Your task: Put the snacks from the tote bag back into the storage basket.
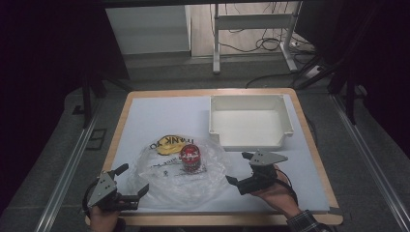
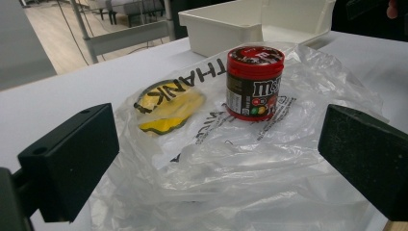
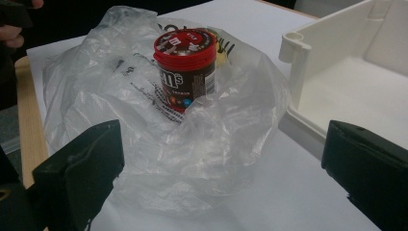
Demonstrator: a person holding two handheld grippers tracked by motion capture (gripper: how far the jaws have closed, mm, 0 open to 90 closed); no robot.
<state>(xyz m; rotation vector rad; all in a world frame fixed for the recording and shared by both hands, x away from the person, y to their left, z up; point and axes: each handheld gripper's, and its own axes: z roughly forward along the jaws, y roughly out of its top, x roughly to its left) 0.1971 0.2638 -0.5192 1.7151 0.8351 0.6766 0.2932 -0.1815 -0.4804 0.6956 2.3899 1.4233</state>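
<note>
Left gripper (image 1: 126, 181) and right gripper (image 1: 243, 167): jaws spread wide, nothing held, flanking the clear plastic bag (image 1: 179, 179) from low at the table's near edge. M&M's tub (image 1: 190, 158) (red lid) upright on the bag. Left gripper view reads "THANK" on the bag; high view shows the white bin (image 1: 249, 121) behind.

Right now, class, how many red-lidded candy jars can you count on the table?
1. The candy jar stands upright on the crumpled plastic bag, between the two grippers and in front of the white bin. More could be hidden under the bag.
</note>
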